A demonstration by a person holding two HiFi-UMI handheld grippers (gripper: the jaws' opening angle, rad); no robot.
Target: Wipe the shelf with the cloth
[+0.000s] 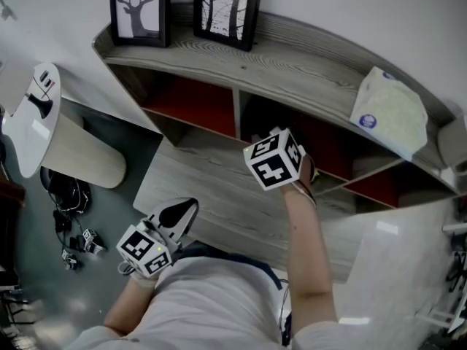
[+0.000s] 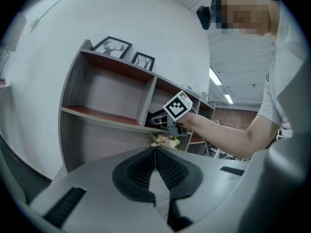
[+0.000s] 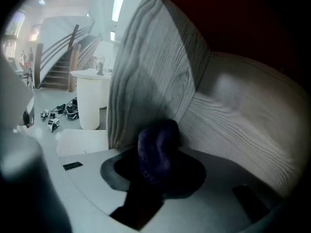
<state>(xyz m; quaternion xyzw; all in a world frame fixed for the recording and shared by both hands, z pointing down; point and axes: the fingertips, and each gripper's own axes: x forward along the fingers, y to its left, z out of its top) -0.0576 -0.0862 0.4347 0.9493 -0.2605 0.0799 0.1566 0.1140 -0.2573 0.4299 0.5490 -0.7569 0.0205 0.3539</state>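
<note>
We list first a long grey wood-grain shelf (image 1: 314, 75) with red-backed compartments, standing against a white wall. Next, a white pedestal table (image 3: 92, 98) stands on the floor well apart from it. On the shelf's top board lie a pale soft pack (image 1: 389, 115) toward the right end in the head view, and two dark-framed pictures toward the left, a deer print (image 1: 139, 7) and a bare-tree print (image 1: 228, 9) just beside each other. The right gripper (image 3: 158, 154) reaches into the compartment just right of the upright divider below the prints, and its jaws are clenched on a bunched dark cloth (image 3: 156, 147), which sits near the compartment's wood-grain surface; we cannot tell whether it touches. The left gripper (image 2: 155, 153) is held low by the person's torso, apart from the shelf, its jaws pressed together with nothing between them. Last, a small spray of pale flowers (image 2: 165, 141) shows below the right gripper.
</note>
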